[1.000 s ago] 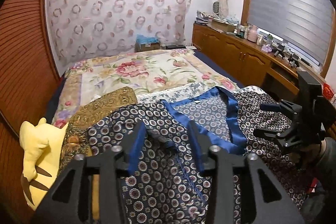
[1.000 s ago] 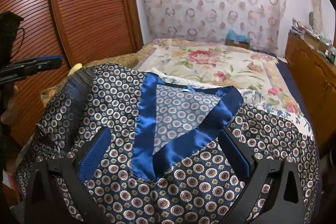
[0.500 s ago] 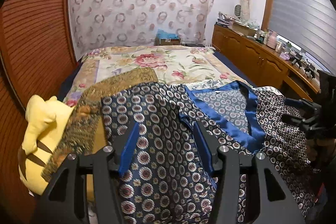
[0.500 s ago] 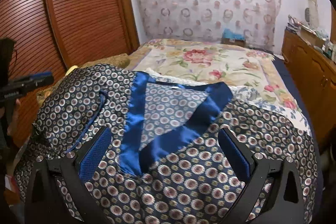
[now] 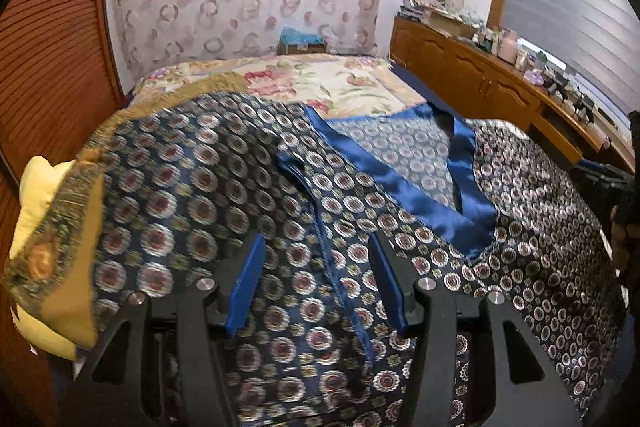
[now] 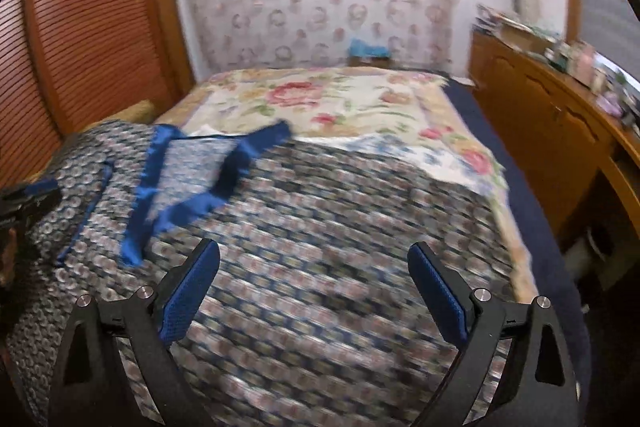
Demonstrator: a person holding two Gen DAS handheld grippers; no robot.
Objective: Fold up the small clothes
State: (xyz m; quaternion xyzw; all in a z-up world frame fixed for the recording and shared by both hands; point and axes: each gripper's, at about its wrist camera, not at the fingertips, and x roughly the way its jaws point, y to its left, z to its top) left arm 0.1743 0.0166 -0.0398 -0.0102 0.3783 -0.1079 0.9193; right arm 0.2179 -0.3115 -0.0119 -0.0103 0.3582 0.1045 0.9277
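Note:
A navy garment (image 5: 208, 195) with a circle print and a blue satin collar (image 5: 424, 203) lies spread over the near end of the bed. My left gripper (image 5: 316, 267) hangs low over its left part with the jaws apart. A blue piped seam (image 5: 324, 251) runs under the gap, and the pads press on nothing. My right gripper (image 6: 314, 267) is over the garment's right part (image 6: 320, 219). Its jaws stand wide and are closing, with only flat cloth below them. The collar (image 6: 188, 203) is off to its left. Each view catches the other gripper at its edge (image 5: 624, 187) (image 6: 28, 199).
A floral bedspread (image 5: 340, 83) covers the bed beyond the garment. A yellow plush toy (image 5: 40, 183) and a gold brocade cushion (image 5: 60, 247) sit at the left. A slatted wooden wardrobe (image 6: 88, 27) stands on the left. Along the right runs a cluttered wooden sideboard (image 6: 552, 123).
The left gripper let go of a fold of the garment, which now lies flat, and sank closer to it. The right gripper swept right across the garment, leaving the collar at its left.

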